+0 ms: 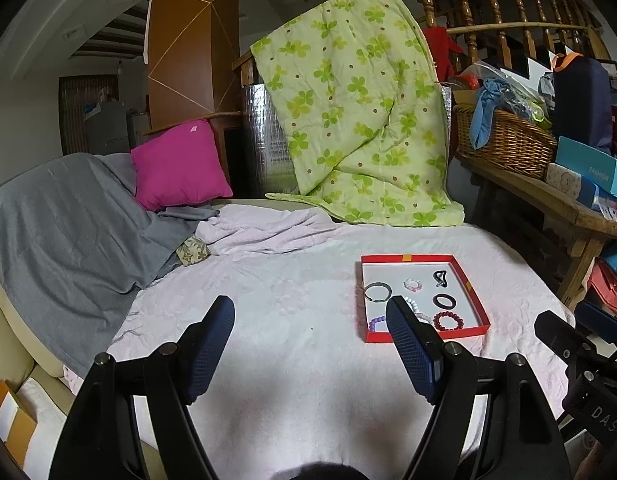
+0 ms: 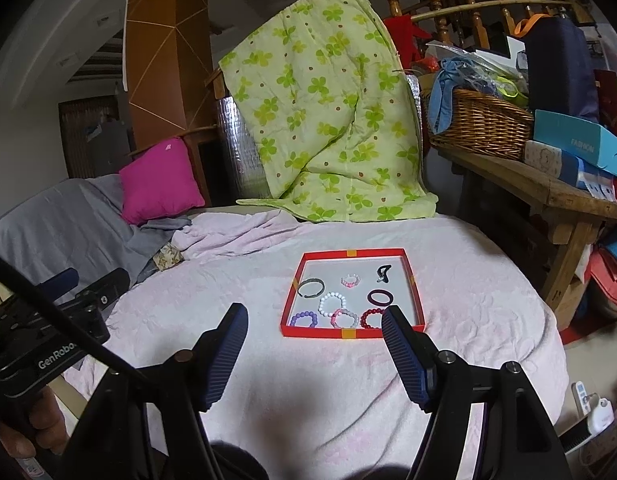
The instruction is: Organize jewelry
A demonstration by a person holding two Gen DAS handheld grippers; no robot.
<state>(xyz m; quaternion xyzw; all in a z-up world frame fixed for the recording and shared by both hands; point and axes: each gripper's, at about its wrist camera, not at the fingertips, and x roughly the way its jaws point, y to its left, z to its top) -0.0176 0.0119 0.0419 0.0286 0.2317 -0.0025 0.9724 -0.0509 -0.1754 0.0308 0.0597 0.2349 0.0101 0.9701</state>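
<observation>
Red shallow tray resting on pale pink bedspread, just beyond the tips of the right gripper. Inside the tray: grey bangle at 9 o'clock, small pink beaded ring at 12, black hair clip at 1, dark hair tie at 3, white bead bracelet at centre, purple bead bracelet at 7, pink-and-grey bracelet at 6, dark red bead bracelet at 5. Right gripper spread wide, holding nothing. Left gripper likewise wide and empty, over bare bedspread, tray at its 2 o'clock. Green clover quilt draped behind.
</observation>
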